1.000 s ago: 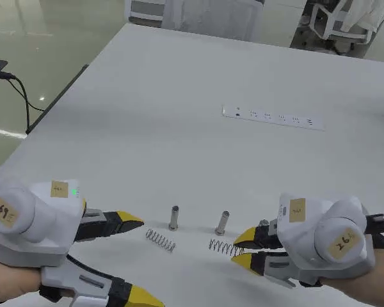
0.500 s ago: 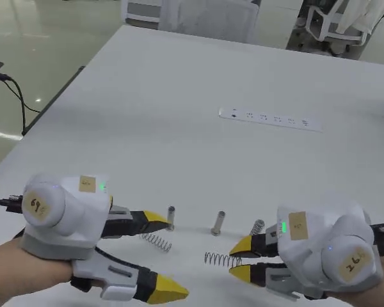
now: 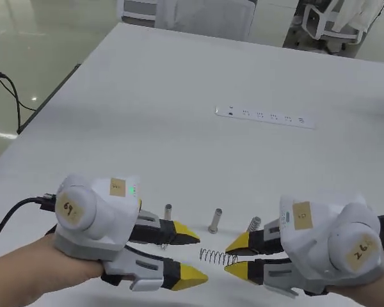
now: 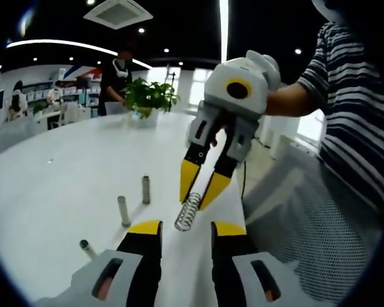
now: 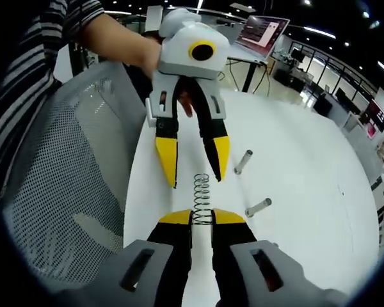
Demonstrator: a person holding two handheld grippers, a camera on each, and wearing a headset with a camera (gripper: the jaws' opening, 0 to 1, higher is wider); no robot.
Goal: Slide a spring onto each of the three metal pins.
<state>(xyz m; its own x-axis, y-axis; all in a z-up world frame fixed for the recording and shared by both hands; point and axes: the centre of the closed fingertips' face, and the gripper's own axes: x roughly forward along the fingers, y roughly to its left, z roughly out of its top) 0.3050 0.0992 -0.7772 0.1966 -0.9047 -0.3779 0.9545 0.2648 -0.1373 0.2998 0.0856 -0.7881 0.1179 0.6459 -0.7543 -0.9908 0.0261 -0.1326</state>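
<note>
Three short metal pins stand in a row on the white table (image 3: 179, 96): one at the left (image 3: 168, 212), one in the middle (image 3: 216, 220), and one at the right (image 3: 255, 224) that looks ribbed. In front of them a spring (image 3: 217, 257) lies level. My right gripper (image 3: 233, 256) is shut on its right end, as the right gripper view shows (image 5: 203, 216). My left gripper (image 3: 202, 258) is open, and its yellow tips flank the spring's free end (image 5: 202, 185). In the left gripper view the spring (image 4: 187, 214) hangs from the right gripper (image 4: 200, 195).
A white power strip (image 3: 265, 118) lies further back on the table. The table's left edge (image 3: 64, 89) drops to the floor, and a black cable (image 3: 13, 214) trails from my left gripper. Office chairs (image 3: 333, 25) stand beyond the far edge.
My left gripper has moved right until its open jaws flank the spring's free end. It now hides a second spring that lay near the left pin. The right gripper has drawn its spring slightly nearer.
</note>
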